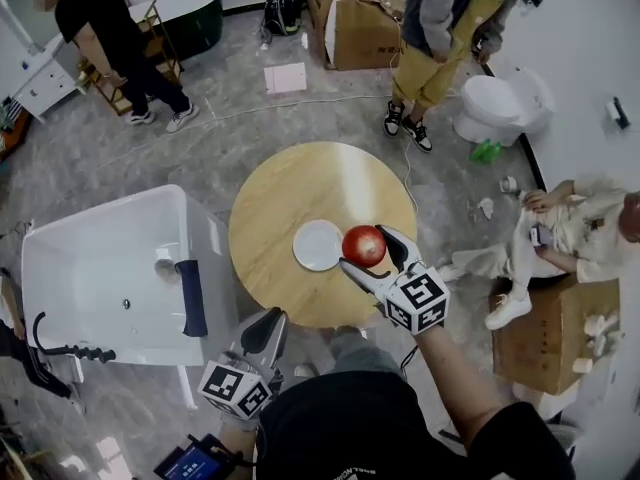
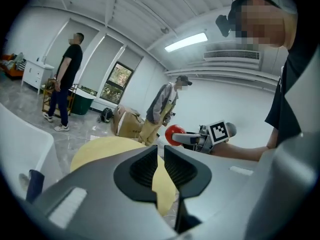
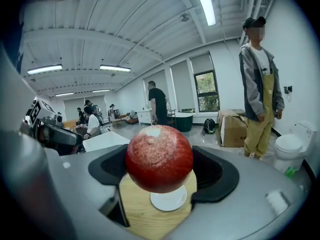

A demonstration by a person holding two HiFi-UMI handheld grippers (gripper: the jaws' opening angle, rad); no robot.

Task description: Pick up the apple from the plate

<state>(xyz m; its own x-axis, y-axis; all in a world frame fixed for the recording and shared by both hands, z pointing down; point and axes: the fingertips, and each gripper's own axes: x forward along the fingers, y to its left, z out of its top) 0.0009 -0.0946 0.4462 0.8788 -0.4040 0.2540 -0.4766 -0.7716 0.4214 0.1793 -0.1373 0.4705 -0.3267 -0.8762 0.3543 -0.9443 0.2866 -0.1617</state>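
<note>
L hand-held gripper (image 1: 262, 330) sits low at 7 o'clock, off the counter's edge. Its jaws are pressed together w/ only a sliver between them, nothing held.

Round wooden counter (image 1: 270, 208) fills mid-frame. On it is a white plate (image 1: 318, 245), bare. At 3 o'clock of the plate is the red apple (image 1: 364, 245), pinched by my R hand-held gripper (image 1: 370, 251), one pad on each side across the widest part. The R gripper view shows the apple hanging clear above the plate, not touching it.

Handling, my read: the apple is firm, w/ smooth, waxy-looking skin and middling weight. It's round, so it'll roll or squirt out if gripped off-centre. Too hard a squeeze prob. bruises it. Best hold is across the equator, approx. where the pads sit now.

Count: 1 apple, 1 plate, 1 counter, 2 hand-held grippers.
</note>
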